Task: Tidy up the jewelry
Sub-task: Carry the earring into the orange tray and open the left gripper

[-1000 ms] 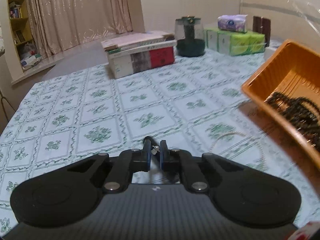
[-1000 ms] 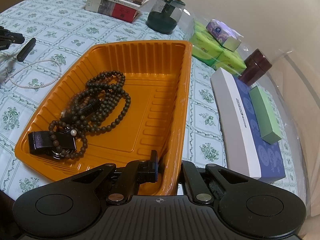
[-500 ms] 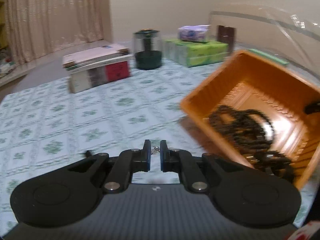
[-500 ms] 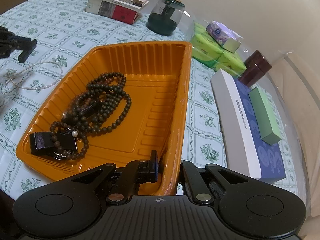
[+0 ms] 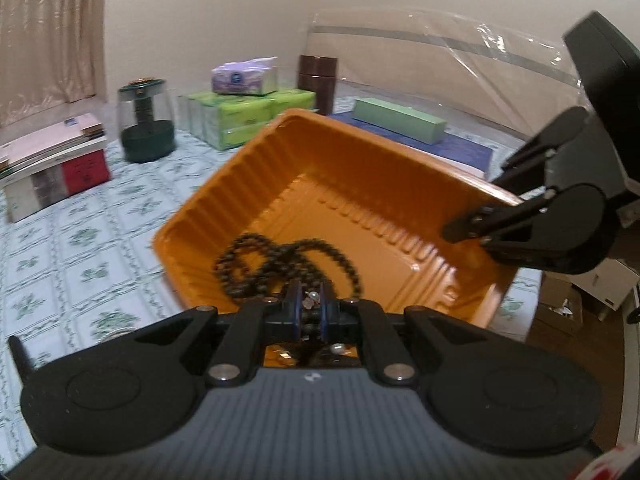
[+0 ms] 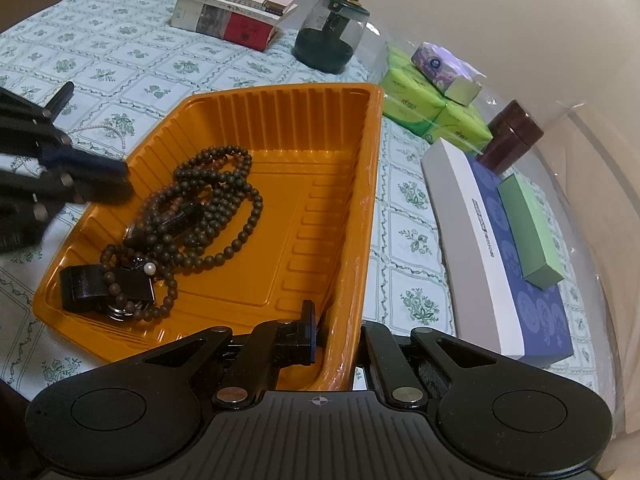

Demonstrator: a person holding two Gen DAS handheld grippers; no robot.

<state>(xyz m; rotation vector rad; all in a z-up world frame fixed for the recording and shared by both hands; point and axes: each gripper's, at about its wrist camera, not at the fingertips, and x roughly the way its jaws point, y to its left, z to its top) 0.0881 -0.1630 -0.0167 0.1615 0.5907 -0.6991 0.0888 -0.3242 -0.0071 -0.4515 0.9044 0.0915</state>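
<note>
An orange ribbed tray [image 6: 320, 128] [image 5: 280, 152] sits on the flowered tablecloth. It holds dark bead necklaces [image 6: 208, 200] [image 5: 280, 256], a black block [image 6: 80, 284] and a pearl piece [image 6: 150, 268]. My right gripper [image 6: 336, 332] is shut on the tray's near right wall. My left gripper [image 5: 308, 304] [image 6: 116, 180] hovers over the tray's left rim, shut on a small silvery pearl piece [image 5: 310, 300]. A thin pearl necklace [image 6: 108, 130] lies on the cloth left of the tray.
Stacked books [image 6: 232, 12], a dark green glass jar [image 6: 330, 36], green tissue packs [image 6: 432, 108], a brown canister [image 6: 512, 136], and a blue-white box [image 6: 500, 248] with a green box [image 6: 528, 228] on top stand behind and right of the tray.
My left gripper has swung right from over the cloth to above the tray, still shut on the small piece. The right gripper and tray have barely moved.
</note>
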